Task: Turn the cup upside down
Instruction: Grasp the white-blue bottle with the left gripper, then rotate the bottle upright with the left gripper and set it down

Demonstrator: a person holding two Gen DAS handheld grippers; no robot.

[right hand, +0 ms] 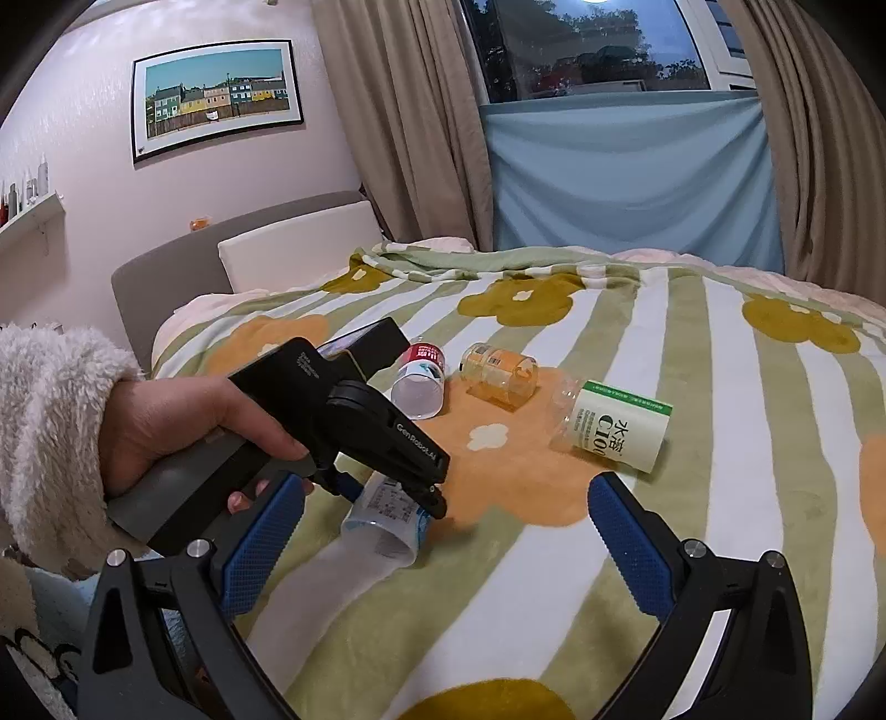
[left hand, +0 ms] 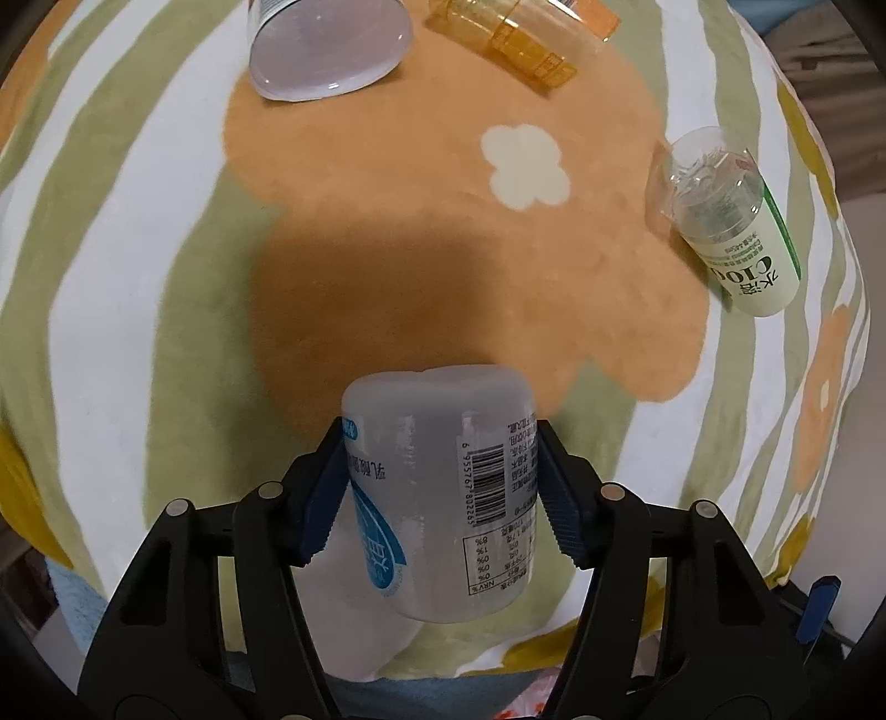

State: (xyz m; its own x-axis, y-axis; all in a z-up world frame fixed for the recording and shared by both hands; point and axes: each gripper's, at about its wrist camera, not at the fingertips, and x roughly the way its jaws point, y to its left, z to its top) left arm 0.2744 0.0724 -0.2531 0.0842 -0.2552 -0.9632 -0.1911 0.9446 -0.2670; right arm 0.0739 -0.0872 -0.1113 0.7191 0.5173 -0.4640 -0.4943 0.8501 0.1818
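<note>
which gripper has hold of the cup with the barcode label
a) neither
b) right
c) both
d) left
d, the left gripper is shut on the barcode cup, its blue pads pressed to the cup's two sides, while the right gripper stands open with nothing between its fingers.

My pictures are bright and sharp. A big dark shadow [left hand: 360, 288] lies on the blanket [left hand: 111, 332]. Edges bend round, corners go black. The window [right hand: 587, 44] looks dim.
</note>
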